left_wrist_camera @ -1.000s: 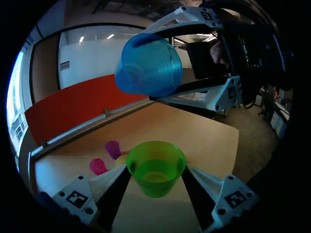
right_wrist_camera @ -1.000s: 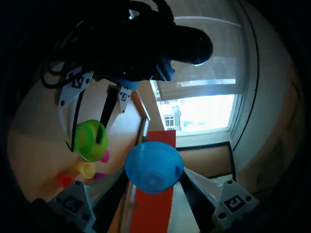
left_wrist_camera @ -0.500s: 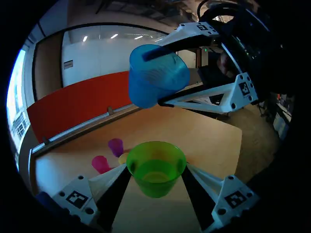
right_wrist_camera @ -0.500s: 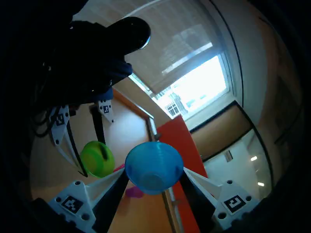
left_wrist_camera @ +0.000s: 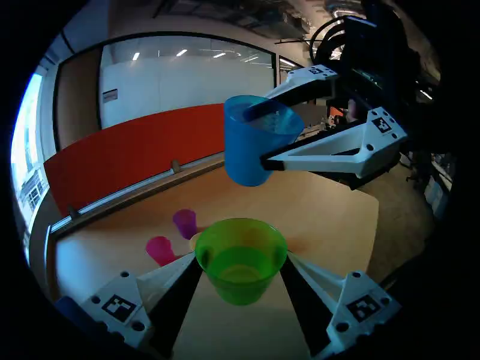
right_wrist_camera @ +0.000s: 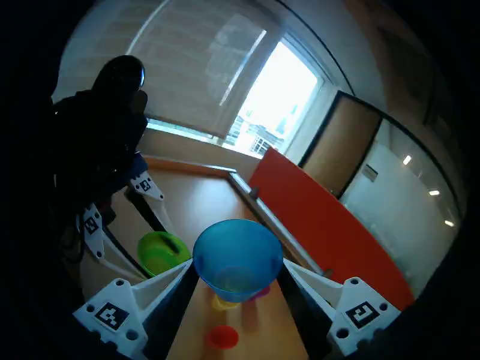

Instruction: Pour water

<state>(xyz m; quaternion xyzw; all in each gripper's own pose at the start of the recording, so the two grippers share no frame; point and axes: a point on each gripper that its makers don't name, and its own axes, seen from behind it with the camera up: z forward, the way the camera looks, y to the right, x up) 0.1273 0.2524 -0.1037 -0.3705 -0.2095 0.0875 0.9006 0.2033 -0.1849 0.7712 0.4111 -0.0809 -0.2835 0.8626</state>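
Two pairs of tongs, each closed on a cup. Left tongs [left_wrist_camera: 240, 259]: both fingers pressed against the sides of a translucent green plastic cup [left_wrist_camera: 241, 273], held upright above the wooden counter [left_wrist_camera: 327, 222]. A shallow pool of liquid appears to lie at its bottom. Right tongs [right_wrist_camera: 238, 264]: both fingers clamped on a translucent blue plastic cup [right_wrist_camera: 237, 258].

Change: one second ago the blue cup lay tipped on its side, high over the green cup. It has since swung back to nearly upright, mouth up, and now hangs above and beyond the green cup, apart from it. Whether water remains inside cannot be told.

Interpretation: the pour is probably finished and the pouring vessel has been righted; setting both cups down likely remains.

Beyond, on the counter: a small magenta cup [left_wrist_camera: 159, 249] and a small purple cup [left_wrist_camera: 185, 222], before a red wall panel [left_wrist_camera: 132, 144].
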